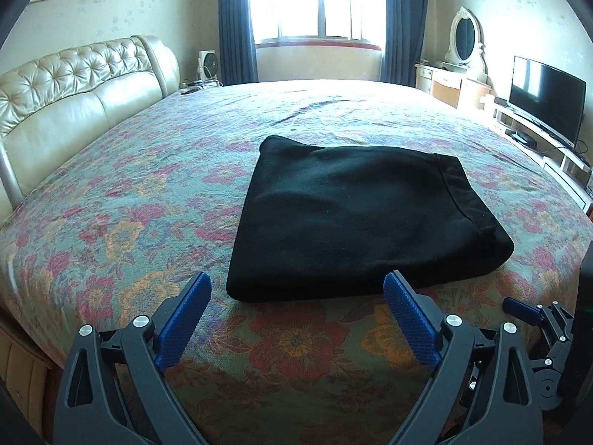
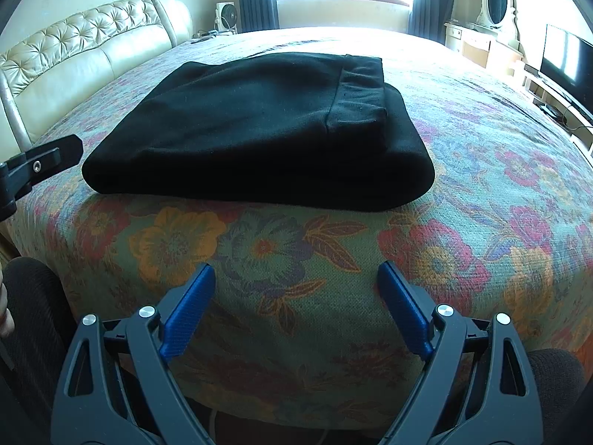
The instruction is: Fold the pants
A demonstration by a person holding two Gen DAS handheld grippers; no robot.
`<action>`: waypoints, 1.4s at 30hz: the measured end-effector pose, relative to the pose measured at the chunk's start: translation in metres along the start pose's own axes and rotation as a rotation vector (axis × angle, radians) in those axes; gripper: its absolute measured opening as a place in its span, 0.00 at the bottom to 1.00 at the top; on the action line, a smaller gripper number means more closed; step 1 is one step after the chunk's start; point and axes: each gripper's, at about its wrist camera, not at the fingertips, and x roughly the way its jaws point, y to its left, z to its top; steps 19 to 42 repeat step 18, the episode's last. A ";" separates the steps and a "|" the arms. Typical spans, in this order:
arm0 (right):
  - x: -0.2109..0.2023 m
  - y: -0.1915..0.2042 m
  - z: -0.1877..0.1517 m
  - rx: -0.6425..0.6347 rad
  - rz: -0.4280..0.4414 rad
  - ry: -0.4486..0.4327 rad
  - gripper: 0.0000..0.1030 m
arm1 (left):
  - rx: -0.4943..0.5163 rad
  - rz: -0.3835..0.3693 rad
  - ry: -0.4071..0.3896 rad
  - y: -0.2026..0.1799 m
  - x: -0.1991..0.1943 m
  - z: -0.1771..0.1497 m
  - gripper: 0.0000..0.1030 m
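Black pants (image 1: 355,218) lie folded into a thick rectangle on the flowered bedspread (image 1: 148,193), waistband to the right. My left gripper (image 1: 298,285) hovers open just short of the pants' near edge, nothing between its blue pads (image 1: 185,319). In the right wrist view the same pants (image 2: 259,129) sit farther ahead, and my right gripper (image 2: 296,276) stands open over the bed's near edge, empty. The right gripper's fingers show at the lower right of the left wrist view, and a left finger (image 2: 40,161) shows at the left of the right wrist view.
A tufted cream headboard (image 1: 74,89) runs along the left. A television (image 1: 545,100) on a low white stand and a dresser with an oval mirror (image 1: 465,37) stand right. A window with blue curtains (image 1: 237,22) lies beyond the bed. The bedspread drops off below the grippers.
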 end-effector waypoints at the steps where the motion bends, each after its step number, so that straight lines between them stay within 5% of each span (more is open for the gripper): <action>1: 0.000 0.000 0.000 0.000 0.000 0.000 0.87 | 0.009 0.006 0.009 -0.001 0.000 0.000 0.91; 11: -0.001 0.000 -0.003 0.009 0.007 -0.003 0.87 | -0.026 -0.057 0.053 0.004 0.007 0.002 0.91; 42: -0.003 -0.002 -0.002 0.012 0.010 -0.007 0.87 | -0.055 -0.038 0.075 0.009 0.012 -0.001 0.91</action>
